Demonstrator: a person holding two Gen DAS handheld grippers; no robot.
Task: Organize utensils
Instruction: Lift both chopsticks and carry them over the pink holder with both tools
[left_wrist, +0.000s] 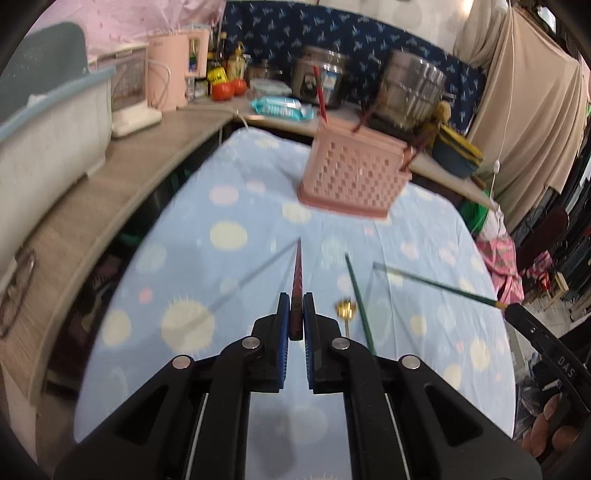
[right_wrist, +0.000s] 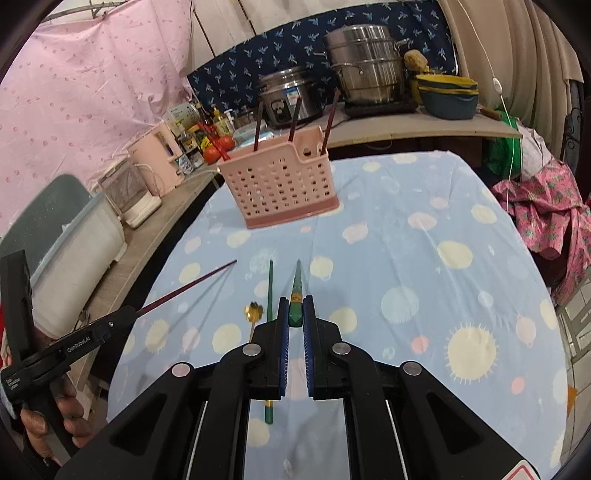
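Note:
My left gripper (left_wrist: 296, 308) is shut on a dark red chopstick (left_wrist: 297, 273) that points forward over the spotted blue tablecloth (left_wrist: 229, 206). My right gripper (right_wrist: 296, 312) is shut on a green chopstick (right_wrist: 297, 284), also held off the cloth. Each gripper shows at the edge of the other's view: the right gripper (left_wrist: 513, 312) and the left gripper (right_wrist: 127, 314). A second green chopstick (right_wrist: 270, 291) and a gold spoon (right_wrist: 254, 311) lie on the cloth between them. Further back stands a pink perforated utensil basket (right_wrist: 280, 181) with several dark chopsticks upright in it.
A counter (right_wrist: 406, 129) wraps the table's far and left sides, with a rice cooker (right_wrist: 288, 96), a steel steamer pot (right_wrist: 365, 66), stacked bowls (right_wrist: 448, 96), a pink kettle (right_wrist: 159, 155), tomatoes and bottles. A white bin (left_wrist: 48, 125) stands at the left. Pink clothes (right_wrist: 546, 210) lie to the right.

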